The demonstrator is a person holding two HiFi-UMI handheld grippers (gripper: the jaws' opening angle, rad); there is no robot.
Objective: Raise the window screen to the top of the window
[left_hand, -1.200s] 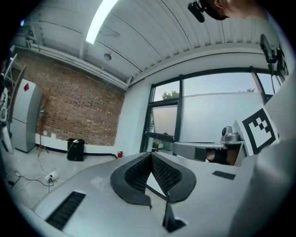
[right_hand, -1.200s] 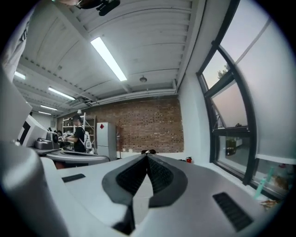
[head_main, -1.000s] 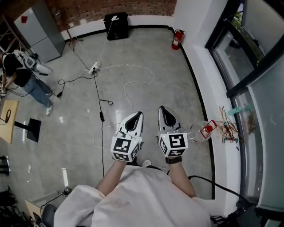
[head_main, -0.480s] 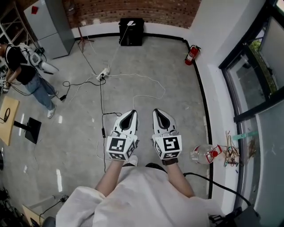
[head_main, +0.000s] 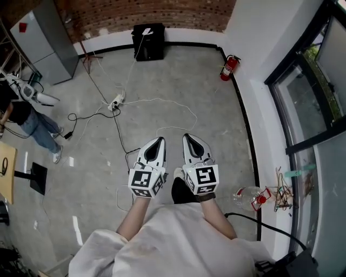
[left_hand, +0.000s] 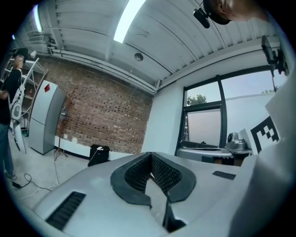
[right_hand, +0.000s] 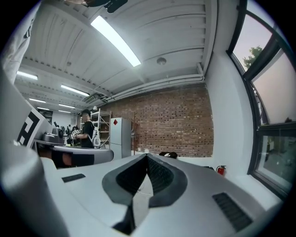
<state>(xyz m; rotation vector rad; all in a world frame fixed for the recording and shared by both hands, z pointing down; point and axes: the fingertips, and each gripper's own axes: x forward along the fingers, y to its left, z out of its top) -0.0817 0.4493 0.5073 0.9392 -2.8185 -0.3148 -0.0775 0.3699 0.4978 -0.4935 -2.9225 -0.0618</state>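
The left gripper (head_main: 159, 139) and the right gripper (head_main: 187, 136) are held side by side, pointing out over the concrete floor (head_main: 208, 100); the left jaws are pressed together tip to tip with nothing between them; the right jaws are likewise closed and empty; the window (head_main: 305, 103) stands well off to the right of the right jaws, and its screen cannot be told apart from the glass; a fire extinguisher (head_main: 230, 67) stands ahead and right of the jaws; a plastic bottle (head_main: 250, 197) lies behind and right of them; a black box (head_main: 149, 41) sits far ahead against the brick wall (head_main: 162, 11).
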